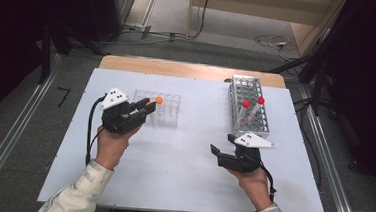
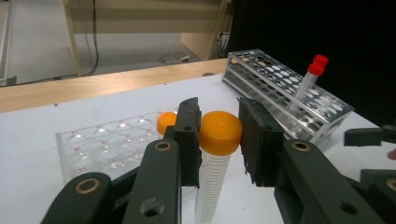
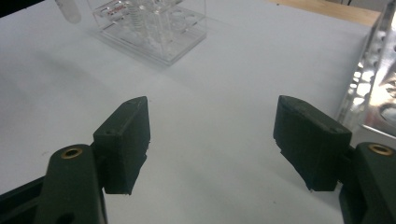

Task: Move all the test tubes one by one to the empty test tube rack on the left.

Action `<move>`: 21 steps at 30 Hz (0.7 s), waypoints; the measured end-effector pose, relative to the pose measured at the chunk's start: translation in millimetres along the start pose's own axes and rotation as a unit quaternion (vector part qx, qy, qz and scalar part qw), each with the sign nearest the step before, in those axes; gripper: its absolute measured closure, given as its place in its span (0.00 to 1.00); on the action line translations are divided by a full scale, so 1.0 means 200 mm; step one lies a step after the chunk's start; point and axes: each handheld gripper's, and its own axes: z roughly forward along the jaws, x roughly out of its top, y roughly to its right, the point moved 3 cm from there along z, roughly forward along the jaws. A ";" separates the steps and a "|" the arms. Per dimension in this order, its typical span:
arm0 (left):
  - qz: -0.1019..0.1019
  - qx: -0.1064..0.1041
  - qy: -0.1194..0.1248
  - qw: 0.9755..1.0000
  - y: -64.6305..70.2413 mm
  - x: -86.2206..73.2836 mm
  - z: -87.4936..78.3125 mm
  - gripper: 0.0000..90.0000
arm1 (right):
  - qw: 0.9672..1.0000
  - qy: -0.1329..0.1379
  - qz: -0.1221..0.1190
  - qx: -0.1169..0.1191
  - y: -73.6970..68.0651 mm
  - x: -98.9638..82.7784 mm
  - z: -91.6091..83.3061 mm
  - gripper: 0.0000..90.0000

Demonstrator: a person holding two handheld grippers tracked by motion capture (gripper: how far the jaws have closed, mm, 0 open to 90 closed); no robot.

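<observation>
**Orange-capped tube clamped in the left gripper, lifted beside the clear rack**

Orange-capped tube (image 2: 218,140) pinched just under its cap between the two black jaws of the left gripper (image 2: 219,135), upright, graduated clear body hanging down below the pads. Held up off the white table (image 1: 182,165), right at the near edge of the clear plastic rack (image 1: 162,108). Second orange cap (image 2: 166,122) peeking out behind the left jaw, seated in that clear rack. From above, left gripper (image 1: 147,106) angled toward the rack, grey plate on top, cable trailing back past the hand.

Over on the other side, right gripper (image 1: 221,152) spread wide, nothing between the jaws, bare table showing through the gap (image 3: 212,140). Sitting low over the table, just in front of the metal rack (image 1: 248,107). Two red-capped tubes (image 1: 253,103) standing tilted in that metal rack, side by side. Racks well apart, one on each half of the table.
</observation>
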 end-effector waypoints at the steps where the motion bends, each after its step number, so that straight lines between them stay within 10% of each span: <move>1: 0.000 0.005 0.000 1.000 -0.01 0.01 0.00 0.78 | 1.000 -0.001 0.002 -0.001 0.01 -0.01 -0.01 0.28; 21: 0.012 0.072 0.009 0.997 -0.13 0.15 0.15 0.78 | 1.000 0.005 0.020 -0.015 0.07 -0.03 -0.05 0.29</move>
